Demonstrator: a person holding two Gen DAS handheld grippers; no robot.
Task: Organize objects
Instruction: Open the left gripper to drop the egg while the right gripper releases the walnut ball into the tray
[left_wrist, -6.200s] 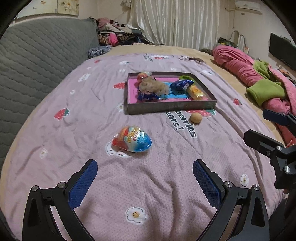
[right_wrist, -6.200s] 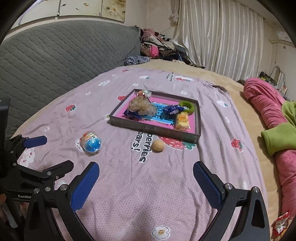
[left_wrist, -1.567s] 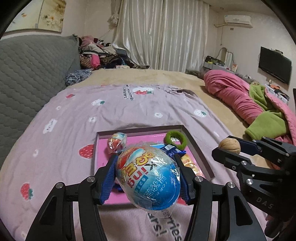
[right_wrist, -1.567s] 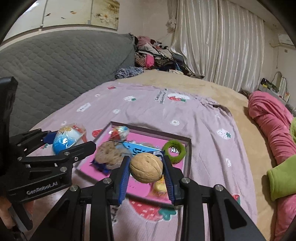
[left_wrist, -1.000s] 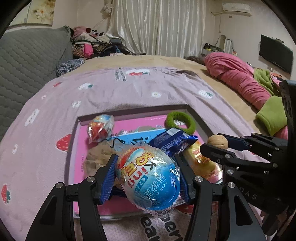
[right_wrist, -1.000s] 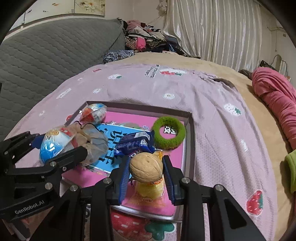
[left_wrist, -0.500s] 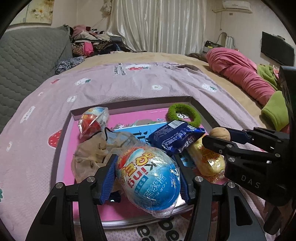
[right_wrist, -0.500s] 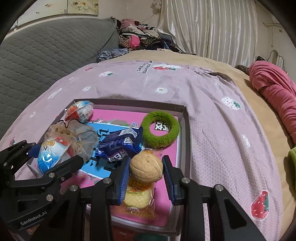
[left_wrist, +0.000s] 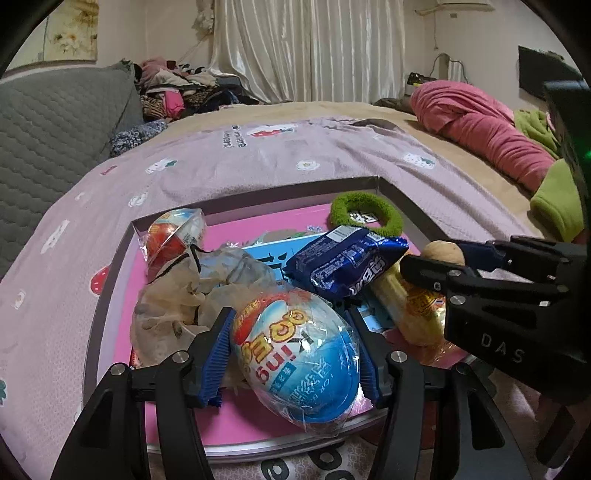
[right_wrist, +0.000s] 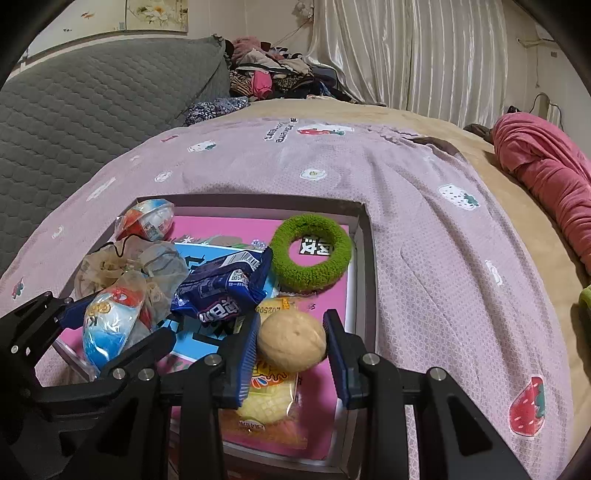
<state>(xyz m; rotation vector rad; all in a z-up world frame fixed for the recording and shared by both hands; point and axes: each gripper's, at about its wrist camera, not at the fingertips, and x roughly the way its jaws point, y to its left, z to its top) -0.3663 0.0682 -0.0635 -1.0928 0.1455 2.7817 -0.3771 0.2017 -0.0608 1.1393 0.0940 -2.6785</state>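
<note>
My left gripper (left_wrist: 291, 354) is shut on a blue and red wrapped toy egg (left_wrist: 295, 354) and holds it over the near part of the pink-bottomed tray (left_wrist: 110, 273). The egg also shows in the right wrist view (right_wrist: 107, 325). My right gripper (right_wrist: 291, 343) is shut on a walnut (right_wrist: 291, 345), low over a yellow snack packet (right_wrist: 266, 410) in the tray's near right part; the tray's right rim (right_wrist: 364, 295) runs beside it. The walnut also shows in the left wrist view (left_wrist: 441, 253).
In the tray lie a green fuzzy ring (right_wrist: 310, 251), a blue snack packet (right_wrist: 225, 291), a crumpled beige bag (left_wrist: 177, 291) and a second toy egg (right_wrist: 147, 219). The tray rests on a purple printed blanket (right_wrist: 424, 229). Grey headboard at left, pink bedding (right_wrist: 546, 173) at right.
Both grippers have moved forward and down over the tray with the egg and the walnut in them. The tray's contents now lie closer under the fingers.
</note>
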